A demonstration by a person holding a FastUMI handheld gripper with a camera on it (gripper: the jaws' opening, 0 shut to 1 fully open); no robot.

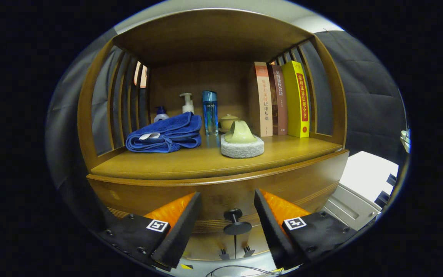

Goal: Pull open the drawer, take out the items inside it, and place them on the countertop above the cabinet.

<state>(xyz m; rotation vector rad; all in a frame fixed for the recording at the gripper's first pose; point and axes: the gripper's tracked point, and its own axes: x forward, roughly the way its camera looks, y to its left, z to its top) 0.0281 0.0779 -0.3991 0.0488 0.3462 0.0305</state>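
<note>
My claw (227, 221) spread wide, fingers (177, 227) apart, gripping nothing. Drawer knob (234, 221) sits between the fingertips, touching neither. Drawer (214, 196) shut, front flush under the countertop (190, 159); contents hidden.

On the countertop, beyond the fingers: folded blue towel (165, 134) to the left, a white tag on it. Behind it a small bottle (161, 114) and a pump bottle (187, 103). Tall blue bottle (210, 112) upright near the middle. A pale green cup (240, 132) lies mouth down on a round white pad (242, 148), a small lidded pot (228, 121) just behind. Three books (281, 100) stand upright at the right, against the slatted side. Cabinet back wall is plain wood.
</note>
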